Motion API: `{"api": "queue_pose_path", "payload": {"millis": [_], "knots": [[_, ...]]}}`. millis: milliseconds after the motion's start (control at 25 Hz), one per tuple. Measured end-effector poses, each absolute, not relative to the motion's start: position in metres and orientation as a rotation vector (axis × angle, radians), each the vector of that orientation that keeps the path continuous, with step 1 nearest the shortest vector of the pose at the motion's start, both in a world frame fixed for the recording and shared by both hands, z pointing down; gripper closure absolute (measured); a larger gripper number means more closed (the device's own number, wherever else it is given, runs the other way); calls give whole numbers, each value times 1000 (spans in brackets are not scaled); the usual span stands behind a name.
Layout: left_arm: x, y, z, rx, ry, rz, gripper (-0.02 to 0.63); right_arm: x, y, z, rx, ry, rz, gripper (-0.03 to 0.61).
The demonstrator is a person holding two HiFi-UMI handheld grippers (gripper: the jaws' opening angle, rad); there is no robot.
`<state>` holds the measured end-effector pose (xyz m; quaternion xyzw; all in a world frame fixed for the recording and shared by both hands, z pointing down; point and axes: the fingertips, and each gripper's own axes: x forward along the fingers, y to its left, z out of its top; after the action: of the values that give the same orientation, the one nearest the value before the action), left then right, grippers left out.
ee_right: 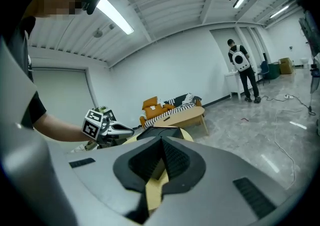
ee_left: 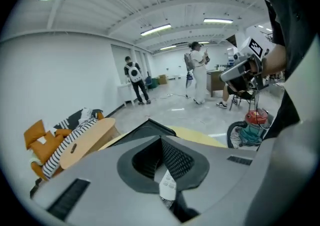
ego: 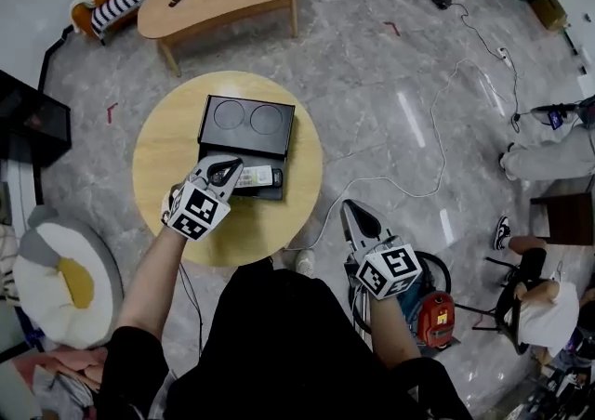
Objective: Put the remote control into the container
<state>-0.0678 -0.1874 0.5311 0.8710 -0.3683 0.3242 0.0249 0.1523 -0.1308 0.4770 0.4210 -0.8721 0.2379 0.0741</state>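
Remote control gripped, not yet in container.
We note left tongs point(ego: 229, 173) clamped on the remote control point(ego: 258, 176), just beside the black container point(ego: 246, 135) on the round surface point(ego: 167, 153); right tongs point(ego: 357, 214) closed, empty. Placement remains.

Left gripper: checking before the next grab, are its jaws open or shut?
Shut: the left gripper shows its black pads pressed together. The remote peeks out beneath them; whether it is pinched, cannot tell.

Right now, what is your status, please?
Left gripper shut, empty. Right gripper shut, empty. Remote lies at container front. Nothing in the way.
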Motion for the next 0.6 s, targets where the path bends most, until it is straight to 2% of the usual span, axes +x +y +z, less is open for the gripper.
{"api": "queue_pose_path", "payload": {"millis": [600], "knots": [[-139, -18, 420, 2299, -1869, 489, 606, 93, -80, 431, 760, -2863, 517, 571]]}}
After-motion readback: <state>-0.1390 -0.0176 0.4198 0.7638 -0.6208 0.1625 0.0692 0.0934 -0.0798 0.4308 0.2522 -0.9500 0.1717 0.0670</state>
